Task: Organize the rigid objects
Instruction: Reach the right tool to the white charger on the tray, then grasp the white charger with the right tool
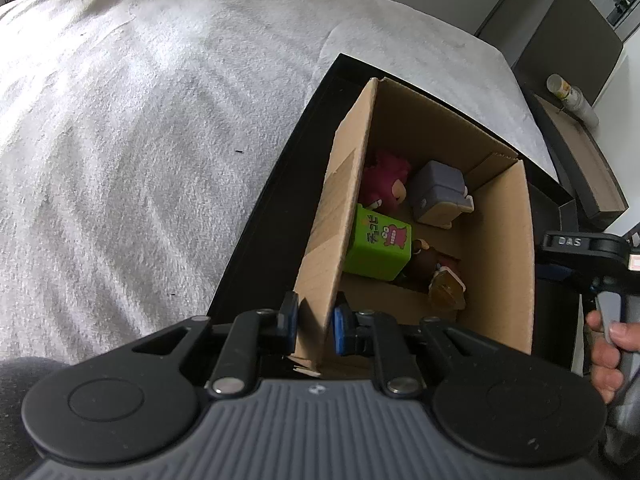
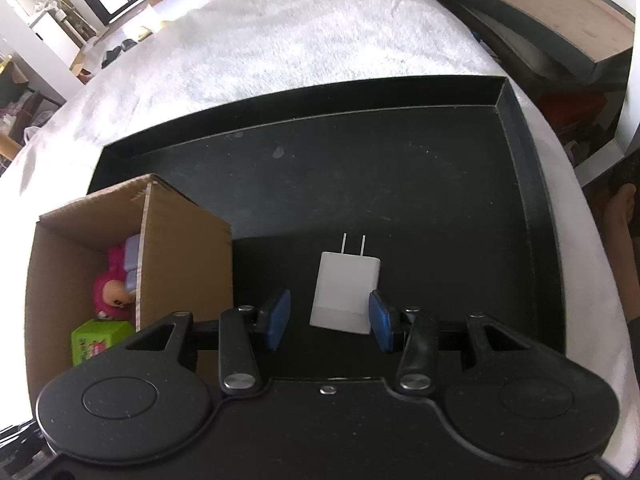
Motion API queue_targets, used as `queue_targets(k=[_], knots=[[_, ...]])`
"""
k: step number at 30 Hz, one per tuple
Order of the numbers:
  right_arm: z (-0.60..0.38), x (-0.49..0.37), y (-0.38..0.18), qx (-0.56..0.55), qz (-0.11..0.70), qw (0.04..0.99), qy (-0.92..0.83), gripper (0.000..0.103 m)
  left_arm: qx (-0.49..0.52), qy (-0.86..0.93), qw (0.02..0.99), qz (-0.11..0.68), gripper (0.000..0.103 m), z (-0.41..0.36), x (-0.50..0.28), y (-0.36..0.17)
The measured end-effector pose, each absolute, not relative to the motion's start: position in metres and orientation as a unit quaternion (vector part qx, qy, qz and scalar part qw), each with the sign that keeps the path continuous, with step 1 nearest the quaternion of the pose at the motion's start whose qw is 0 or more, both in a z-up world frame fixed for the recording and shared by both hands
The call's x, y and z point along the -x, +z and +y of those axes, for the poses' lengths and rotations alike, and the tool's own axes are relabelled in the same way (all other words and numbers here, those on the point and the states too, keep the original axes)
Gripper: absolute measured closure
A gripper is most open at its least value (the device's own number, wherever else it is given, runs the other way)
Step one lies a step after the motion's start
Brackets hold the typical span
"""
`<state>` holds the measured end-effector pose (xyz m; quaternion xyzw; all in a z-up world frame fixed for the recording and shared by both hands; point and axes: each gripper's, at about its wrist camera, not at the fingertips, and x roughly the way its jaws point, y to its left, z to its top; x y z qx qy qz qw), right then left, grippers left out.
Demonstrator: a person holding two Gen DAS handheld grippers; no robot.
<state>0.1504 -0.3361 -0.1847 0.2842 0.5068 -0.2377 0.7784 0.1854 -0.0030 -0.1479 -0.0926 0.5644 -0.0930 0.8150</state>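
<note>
White fleecy blanket under a black tray (image 2: pixel 520 128), cardboard box (image 2: pixel 184 248) in its corner.

Left gripper (image 1: pixel 314 322) is clamped on the box wall, likely to steady it; right gripper (image 2: pixel 328 316) hangs with fingers apart around the white charger (image 2: pixel 346 292), which lies on the tray beside the box, seemingly next to go in.

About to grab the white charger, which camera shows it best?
The right wrist view: the white charger lies whole on the black tray, prongs pointing away, between the right gripper's open jaws. The left wrist view doesn't show it, only the cardboard box and toys.
</note>
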Motion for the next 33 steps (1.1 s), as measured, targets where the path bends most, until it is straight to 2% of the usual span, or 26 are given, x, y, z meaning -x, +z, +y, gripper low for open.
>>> queue_targets(k=[6, 12, 33], knots=[[-0.33, -0.159, -0.202, -0.25, 0.541, 0.767, -0.238, 0.065, 0.088, -0.093, 0.815, 0.565, 0.087, -0.005, -0.185, -0.148], [-0.324, -0.144, -0.196, -0.248, 0.541, 0.769, -0.231, 0.066, 0.086, -0.091, 0.816, 0.564, 0.087, -0.006, -0.185, -0.147], [-0.325, -0.118, -0.113, -0.253, 0.479, 0.811, -0.221, 0.067, 0.103, -0.083, 0.816, 0.563, 0.087, -0.004, -0.182, -0.147]])
